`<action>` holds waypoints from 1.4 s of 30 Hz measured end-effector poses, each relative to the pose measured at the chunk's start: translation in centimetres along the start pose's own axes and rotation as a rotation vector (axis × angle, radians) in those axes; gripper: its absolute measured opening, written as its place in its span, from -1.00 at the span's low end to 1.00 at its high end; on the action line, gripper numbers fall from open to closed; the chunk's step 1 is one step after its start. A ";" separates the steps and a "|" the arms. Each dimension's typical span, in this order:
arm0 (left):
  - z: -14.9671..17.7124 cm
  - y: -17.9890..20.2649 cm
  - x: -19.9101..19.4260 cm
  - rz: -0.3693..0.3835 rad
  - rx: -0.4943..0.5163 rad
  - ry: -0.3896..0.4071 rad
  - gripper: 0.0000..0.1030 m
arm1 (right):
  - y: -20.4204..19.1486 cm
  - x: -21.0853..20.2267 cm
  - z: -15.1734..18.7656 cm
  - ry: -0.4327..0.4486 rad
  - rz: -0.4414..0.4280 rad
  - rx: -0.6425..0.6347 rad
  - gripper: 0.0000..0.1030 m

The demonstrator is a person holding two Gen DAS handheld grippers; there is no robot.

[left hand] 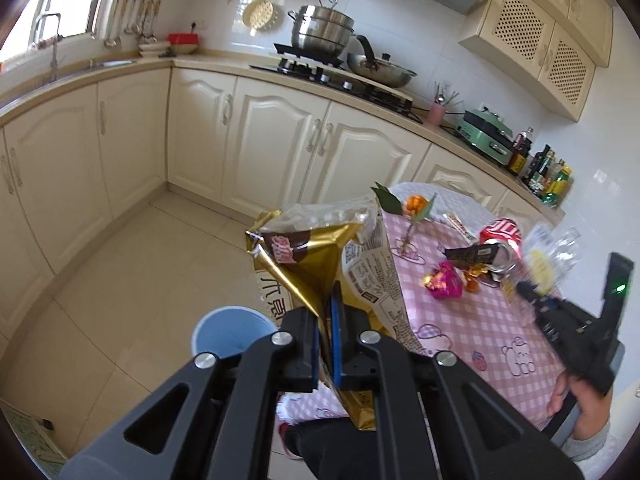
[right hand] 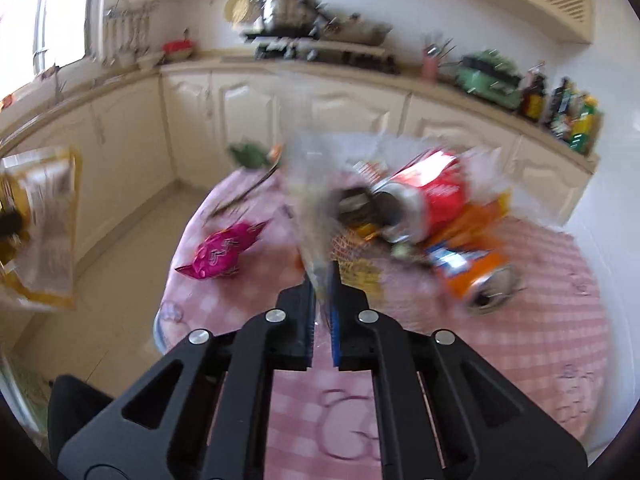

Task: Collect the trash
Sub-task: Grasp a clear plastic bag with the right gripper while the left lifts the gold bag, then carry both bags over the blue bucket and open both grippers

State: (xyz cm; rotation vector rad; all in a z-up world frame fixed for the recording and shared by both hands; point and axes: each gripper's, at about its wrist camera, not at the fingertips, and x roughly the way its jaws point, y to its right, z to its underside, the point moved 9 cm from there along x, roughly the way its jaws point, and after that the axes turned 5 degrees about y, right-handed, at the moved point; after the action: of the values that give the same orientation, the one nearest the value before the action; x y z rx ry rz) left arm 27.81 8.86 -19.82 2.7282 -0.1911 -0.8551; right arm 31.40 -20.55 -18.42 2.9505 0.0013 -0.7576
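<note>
My left gripper [left hand: 326, 308] is shut on a gold snack bag [left hand: 308, 256] and holds it off the table's left edge, above and beside a blue bin [left hand: 228, 332] on the floor. The bag also shows in the right wrist view [right hand: 40, 220]. My right gripper [right hand: 322, 280] is shut on a clear plastic bottle [right hand: 316, 184], blurred, above the pink checked table [right hand: 520, 340]. The bottle [left hand: 556, 256] and the right gripper also show in the left wrist view. On the table lie a red can [right hand: 432, 196], an orange can [right hand: 472, 276] and a magenta wrapper [right hand: 220, 254].
Small wrappers [left hand: 472, 272] and a dark packet [left hand: 472, 254] lie on the tablecloth [left hand: 480, 320]. A vase with an orange flower [left hand: 416, 208] stands at the table's far edge. Cream cabinets [left hand: 280, 136] and a counter with stove, pots and bottles run behind. Tiled floor lies left.
</note>
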 end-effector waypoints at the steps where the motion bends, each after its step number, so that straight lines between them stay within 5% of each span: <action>1: 0.2 0.2 0.3 0.015 -0.004 -0.006 -0.91 | 0.5 -0.7 -0.7 0.024 0.006 0.016 -0.90; 6: -0.3 0.4 0.3 0.026 -0.012 0.016 -0.91 | -2.1 -4.2 -4.9 0.147 -0.093 0.015 -0.91; 10: -1.3 -2.1 -0.5 -0.016 -0.040 0.047 -0.91 | -10.1 -5.3 -8.1 0.198 -0.311 -0.007 -0.91; 15: -2.0 -8.9 -0.5 -0.158 -0.103 0.061 -0.91 | -21.8 -1.7 -6.9 0.111 -0.538 -0.061 -0.91; 19: -0.5 -14.4 2.9 -0.260 -0.125 0.006 -0.91 | -29.2 7.5 -1.1 -0.111 -0.615 -0.059 -0.91; 28: 8.8 -22.2 21.5 -0.241 -0.212 -0.348 -0.91 | -34.1 26.7 14.1 -0.530 -0.577 -0.030 -0.91; 34: 13.4 -23.7 30.6 -0.254 -0.205 -0.482 -0.86 | -32.9 33.4 19.9 -0.637 -0.486 -0.027 -0.90; 39: 14.7 -23.5 34.2 -0.241 -0.229 -0.520 -0.19 | -33.0 35.0 21.4 -0.657 -0.465 -0.035 -0.89; 42: 15.0 -23.6 34.3 -0.264 -0.226 -0.521 -0.11 | -33.3 34.5 21.5 -0.666 -0.464 -0.035 -0.89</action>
State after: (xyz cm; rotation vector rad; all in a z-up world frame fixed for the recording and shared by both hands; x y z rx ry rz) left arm 48.17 21.03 -57.19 2.3015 0.1613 -1.5481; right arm 50.47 9.87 -56.79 2.5288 0.6506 -1.7307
